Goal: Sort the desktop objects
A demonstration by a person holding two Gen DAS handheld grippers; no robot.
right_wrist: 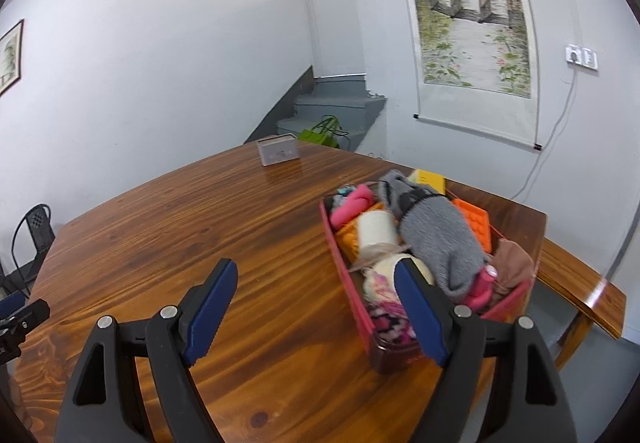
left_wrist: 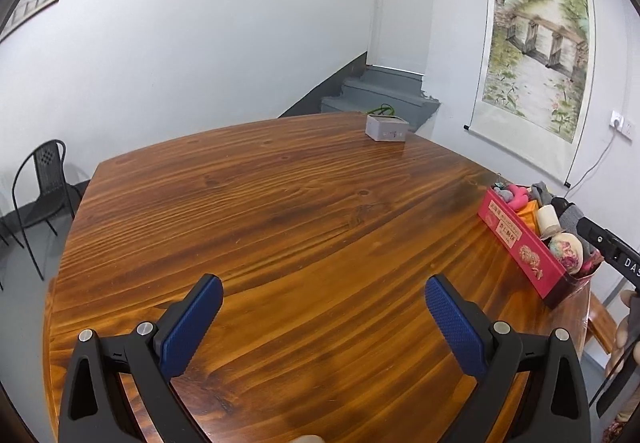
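Sorting is looking nearly finished, with socks, yarn and toys filling the red box [right_wrist: 352,283] at the right of the frame, while both the left tool [left_wrist: 324,297] and right tool [right_wrist: 316,283] are hovering wide open, holding nothing, over the bare tabletop [left_wrist: 280,203].

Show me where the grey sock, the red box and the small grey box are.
grey sock [right_wrist: 436,239]: right wrist view, middle of its body.
red box [right_wrist: 347,263]: right wrist view, left wall.
small grey box [right_wrist: 279,156]: right wrist view, front face.
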